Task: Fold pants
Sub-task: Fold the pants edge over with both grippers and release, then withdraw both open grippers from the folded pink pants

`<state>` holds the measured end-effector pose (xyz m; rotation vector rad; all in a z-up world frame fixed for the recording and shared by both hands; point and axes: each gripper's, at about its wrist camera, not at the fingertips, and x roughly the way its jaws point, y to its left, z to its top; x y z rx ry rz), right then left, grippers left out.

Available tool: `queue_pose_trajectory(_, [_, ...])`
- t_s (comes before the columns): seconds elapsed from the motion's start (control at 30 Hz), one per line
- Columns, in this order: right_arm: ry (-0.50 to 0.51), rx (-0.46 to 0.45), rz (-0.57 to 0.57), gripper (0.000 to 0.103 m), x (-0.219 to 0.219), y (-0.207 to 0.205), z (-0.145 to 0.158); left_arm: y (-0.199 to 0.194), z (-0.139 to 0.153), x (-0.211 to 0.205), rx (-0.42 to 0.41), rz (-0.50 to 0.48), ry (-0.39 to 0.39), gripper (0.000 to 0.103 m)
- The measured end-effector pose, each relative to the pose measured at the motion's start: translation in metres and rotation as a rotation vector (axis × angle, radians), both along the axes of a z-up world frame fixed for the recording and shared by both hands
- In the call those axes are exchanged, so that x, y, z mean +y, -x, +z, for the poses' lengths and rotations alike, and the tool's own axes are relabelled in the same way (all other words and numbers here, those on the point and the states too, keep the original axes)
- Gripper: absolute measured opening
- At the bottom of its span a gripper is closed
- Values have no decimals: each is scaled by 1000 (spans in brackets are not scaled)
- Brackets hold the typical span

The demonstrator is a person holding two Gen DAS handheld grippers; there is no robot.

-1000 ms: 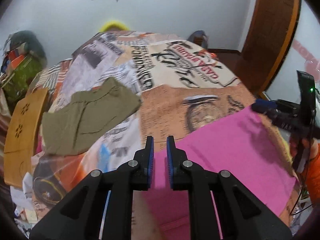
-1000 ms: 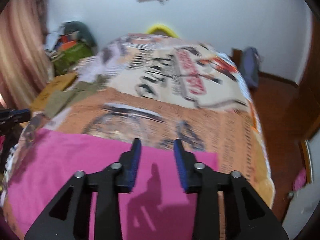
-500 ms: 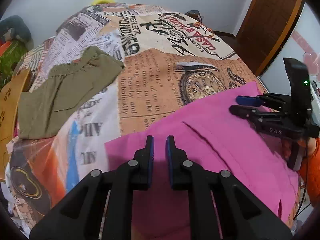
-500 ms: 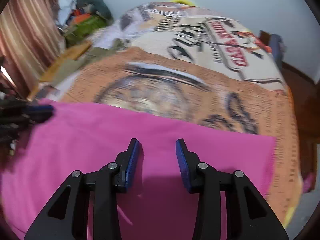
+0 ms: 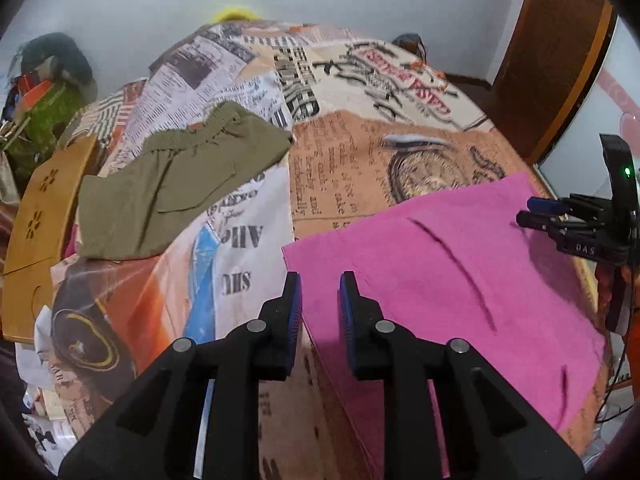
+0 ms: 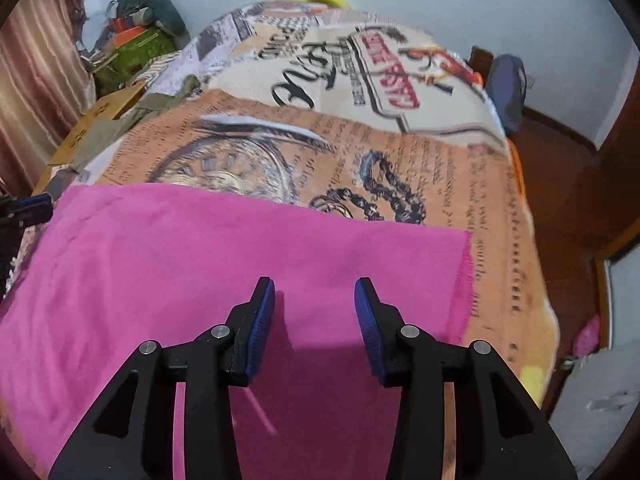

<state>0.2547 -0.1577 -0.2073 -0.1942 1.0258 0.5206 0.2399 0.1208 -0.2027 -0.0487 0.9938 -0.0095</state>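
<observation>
Pink pants (image 5: 448, 264) lie spread flat on the printed bedspread (image 5: 344, 168); they also fill the near half of the right wrist view (image 6: 208, 256). My left gripper (image 5: 319, 292) is open with a narrow gap, empty, above the pants' near left corner. My right gripper (image 6: 315, 300) is open wide, empty, above the pink cloth near its right edge; it also shows at the right of the left wrist view (image 5: 532, 210). The left gripper's tip shows at the left edge of the right wrist view (image 6: 28, 208).
Folded olive-green pants (image 5: 176, 180) lie on the bed's left side. A tan wooden board (image 5: 44, 204) stands at the left bed edge. A pile of clutter (image 5: 40, 92) sits in the far left corner. A brown door (image 5: 560, 60) is on the right.
Both grippers have pulled back and up from the pink pants. The left gripper's jaws opened slightly, and the right gripper's opened wider. The pants lie flat.
</observation>
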Motion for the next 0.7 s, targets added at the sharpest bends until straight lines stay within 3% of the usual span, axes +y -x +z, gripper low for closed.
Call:
queue_pose_trajectory(0.1, [-3, -54, 12, 40, -1, 18, 25, 14, 20, -1, -41, 10, -6, 22])
queue_pose_trajectory(0.37, [-77, -186, 17, 43, -5, 75, 87, 70, 67, -12, -153, 17, -5, 50])
queue_pose_trajectory(0.53, [-116, -224, 37, 47, 3, 109, 99, 102, 69, -20, -153, 15, 17, 70])
queue_pose_trajectory(0.7, [-131, -222, 66, 47, 16, 136, 90, 125, 56, -25, -109, 30, 93, 72])
